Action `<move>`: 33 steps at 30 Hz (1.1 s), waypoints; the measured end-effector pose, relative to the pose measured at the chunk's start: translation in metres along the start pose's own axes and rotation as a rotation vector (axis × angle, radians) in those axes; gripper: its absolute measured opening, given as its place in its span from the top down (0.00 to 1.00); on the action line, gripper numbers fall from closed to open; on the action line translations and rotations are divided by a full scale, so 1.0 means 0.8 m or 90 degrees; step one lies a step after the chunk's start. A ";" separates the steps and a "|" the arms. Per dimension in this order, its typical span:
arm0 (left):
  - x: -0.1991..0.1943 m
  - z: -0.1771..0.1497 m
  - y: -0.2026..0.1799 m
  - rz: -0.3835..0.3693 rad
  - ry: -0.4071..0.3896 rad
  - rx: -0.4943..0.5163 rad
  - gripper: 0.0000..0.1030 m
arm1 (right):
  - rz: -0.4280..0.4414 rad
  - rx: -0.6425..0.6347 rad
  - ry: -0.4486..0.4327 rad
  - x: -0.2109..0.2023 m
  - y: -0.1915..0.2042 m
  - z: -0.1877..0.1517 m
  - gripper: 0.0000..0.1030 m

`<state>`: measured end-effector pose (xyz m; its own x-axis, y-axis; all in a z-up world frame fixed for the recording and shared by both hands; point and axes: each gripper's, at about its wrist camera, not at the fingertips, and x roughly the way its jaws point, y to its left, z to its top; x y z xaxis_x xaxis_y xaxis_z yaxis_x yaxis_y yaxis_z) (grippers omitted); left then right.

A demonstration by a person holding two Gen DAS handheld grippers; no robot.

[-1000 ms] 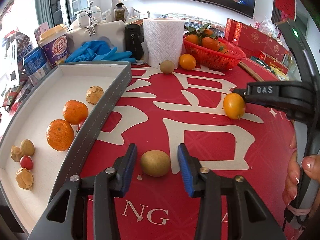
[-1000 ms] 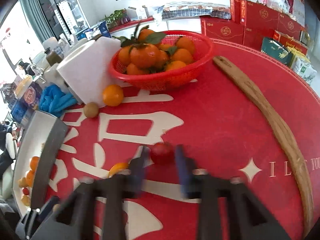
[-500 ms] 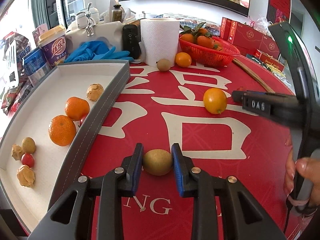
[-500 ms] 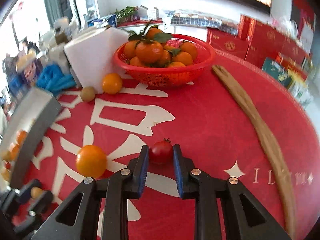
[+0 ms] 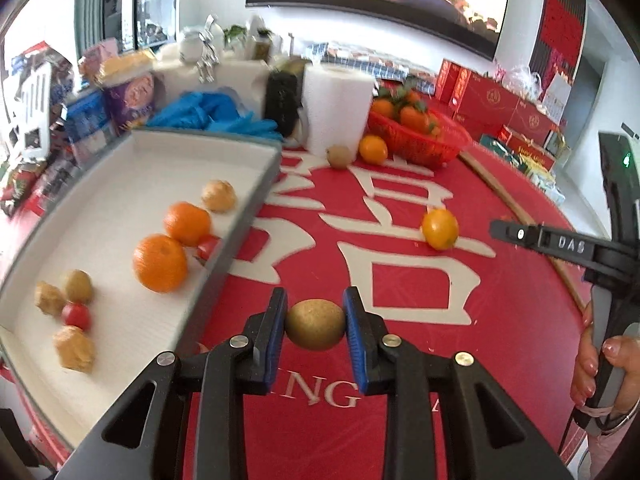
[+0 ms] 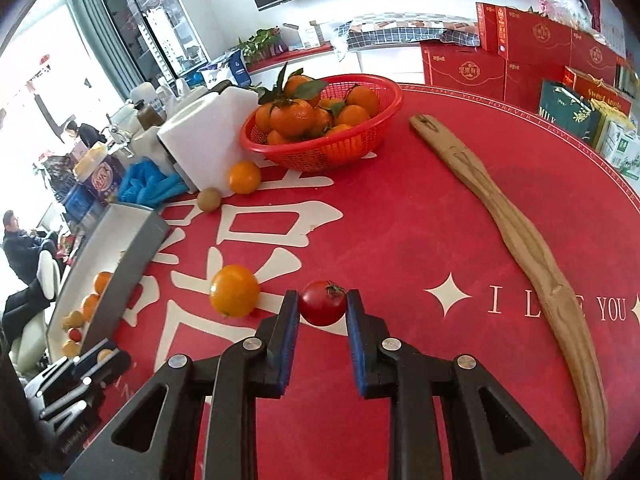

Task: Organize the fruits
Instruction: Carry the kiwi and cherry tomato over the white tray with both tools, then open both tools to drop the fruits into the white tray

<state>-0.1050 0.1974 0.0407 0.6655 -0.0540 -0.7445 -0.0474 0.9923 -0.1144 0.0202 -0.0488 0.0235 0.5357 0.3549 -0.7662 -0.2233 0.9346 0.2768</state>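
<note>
My left gripper (image 5: 315, 322) is shut on a brown kiwi (image 5: 315, 324), held just above the red tablecloth beside the tray's grey wall. The white tray (image 5: 120, 200) on the left holds two oranges (image 5: 160, 263), cherry tomatoes, a small kiwi and several walnuts. My right gripper (image 6: 322, 308) is shut on a red cherry tomato (image 6: 322, 303). A loose yellow-orange fruit (image 6: 235, 290) lies on the cloth just left of it, also visible as the fruit (image 5: 439, 228) in the left wrist view. Another kiwi (image 6: 208, 199) and an orange (image 6: 244, 177) sit near the paper roll.
A red basket (image 6: 320, 156) of leafy tangerines stands at the back. A paper roll (image 5: 338, 110), blue gloves (image 5: 208, 114) and packets crowd the far edge. A long wooden stick (image 6: 520, 240) lies on the right. Red gift boxes (image 6: 532, 56) stand beyond the table.
The left jaws closed onto the kiwi and lifted it a little. The right gripper carried the tomato up and toward the tray side, with the loose orange fruit now close beside it.
</note>
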 end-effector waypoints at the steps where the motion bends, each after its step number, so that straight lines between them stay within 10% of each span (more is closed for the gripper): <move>1: -0.007 0.003 0.005 0.003 -0.008 -0.002 0.70 | 0.005 0.002 0.001 -0.001 0.002 0.000 0.76; 33: -0.021 0.020 0.191 0.165 -0.031 -0.127 0.70 | 0.165 -0.200 0.089 0.069 0.300 0.017 0.76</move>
<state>-0.1118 0.3516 0.0463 0.6472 0.2082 -0.7334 -0.3614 0.9308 -0.0547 0.0075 0.1956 0.0558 0.3189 0.5507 -0.7714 -0.5848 0.7548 0.2972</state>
